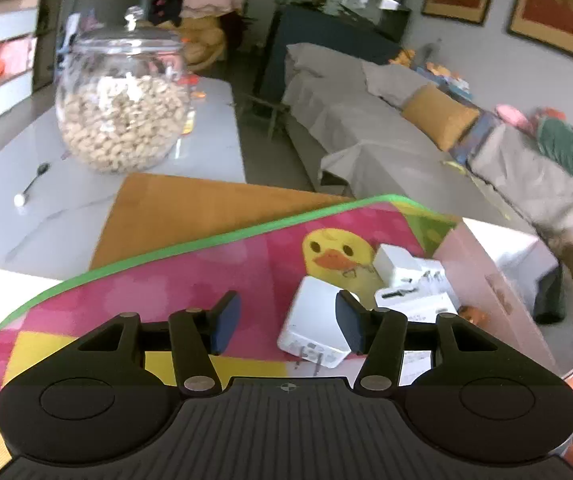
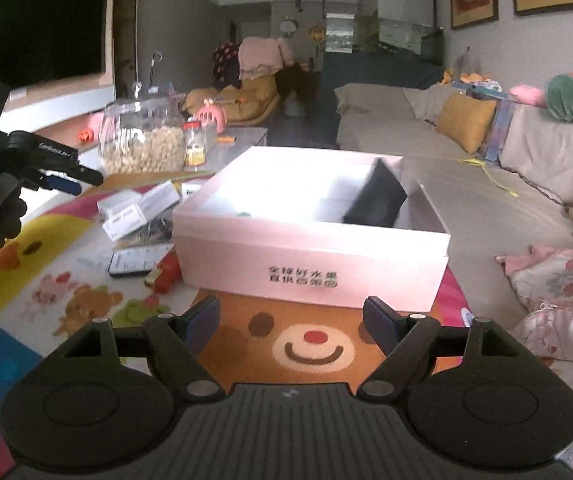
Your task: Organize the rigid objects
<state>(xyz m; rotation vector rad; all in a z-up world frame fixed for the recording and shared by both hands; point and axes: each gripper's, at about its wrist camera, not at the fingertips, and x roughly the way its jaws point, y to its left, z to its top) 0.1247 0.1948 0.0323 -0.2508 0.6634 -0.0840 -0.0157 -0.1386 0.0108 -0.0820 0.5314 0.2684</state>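
My left gripper (image 1: 288,322) is open and empty, hovering over the colourful play mat (image 1: 190,280); a white charger block (image 1: 318,328) lies just ahead, near its right finger. More white adapters (image 1: 406,276) lie beyond it, beside the pink open box (image 1: 490,280). My right gripper (image 2: 292,322) is open and empty, just in front of the pink box (image 2: 310,260). A black object (image 2: 374,200) leans tilted inside the box. A pile of white adapters (image 2: 134,208), a black remote (image 2: 138,260) and a red toy (image 2: 166,270) lie left of the box. The left gripper (image 2: 68,182) shows at far left.
A big glass jar of nuts (image 1: 122,108) and a spoon (image 1: 32,184) stand on the grey table (image 1: 214,128). An orange board (image 1: 190,208) lies under the mat. A grey-covered sofa (image 2: 486,208) with cushions runs along the right.
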